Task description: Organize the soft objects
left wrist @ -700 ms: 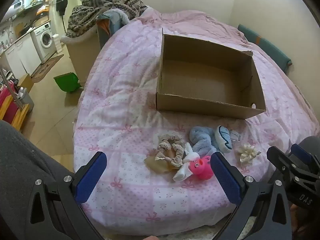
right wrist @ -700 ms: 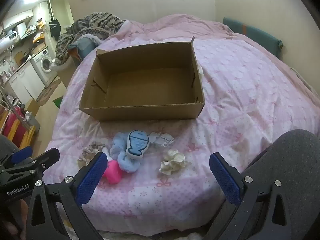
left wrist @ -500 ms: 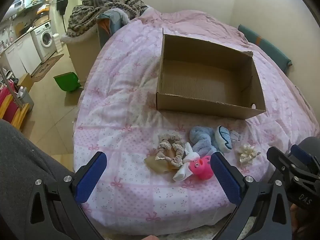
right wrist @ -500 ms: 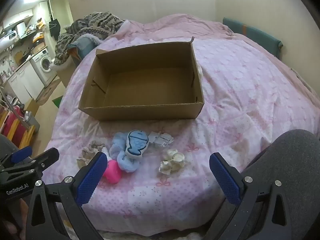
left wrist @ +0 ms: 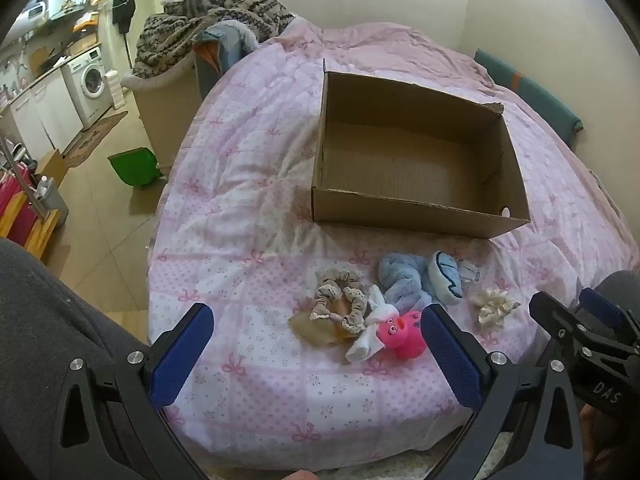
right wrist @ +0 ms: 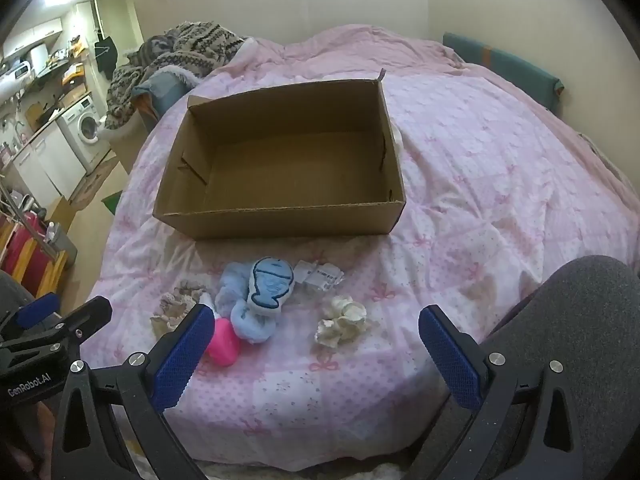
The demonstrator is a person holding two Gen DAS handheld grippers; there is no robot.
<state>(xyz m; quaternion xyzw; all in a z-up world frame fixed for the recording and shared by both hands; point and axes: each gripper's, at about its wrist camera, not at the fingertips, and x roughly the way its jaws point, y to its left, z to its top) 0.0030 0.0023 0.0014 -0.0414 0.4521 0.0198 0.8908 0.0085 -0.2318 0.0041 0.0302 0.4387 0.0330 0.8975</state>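
Note:
An empty cardboard box [left wrist: 416,216] [right wrist: 280,222] lies on the pink bedspread [left wrist: 256,216] [right wrist: 472,184]. In front of it lie soft things: a beige lace scrunchie [left wrist: 340,300] [right wrist: 178,304], a light blue plush with a fish face [left wrist: 420,280] [right wrist: 260,296], a pink toy [left wrist: 402,334] [right wrist: 224,342] with a white cloth [left wrist: 370,334], and a cream scrunchie [left wrist: 494,306] [right wrist: 342,320]. My left gripper [left wrist: 316,354] hangs open over the near bed edge, short of the pile. My right gripper [right wrist: 314,354] is open too, nothing between its fingers.
White paper tags [right wrist: 320,274] lie beside the blue plush. Grey-clad knees [left wrist: 36,320] [right wrist: 580,320] flank the near bed edge. A heap of knitted blankets [left wrist: 208,20] sits on a basket at the far left, and a green bin [left wrist: 134,166] stands on the floor.

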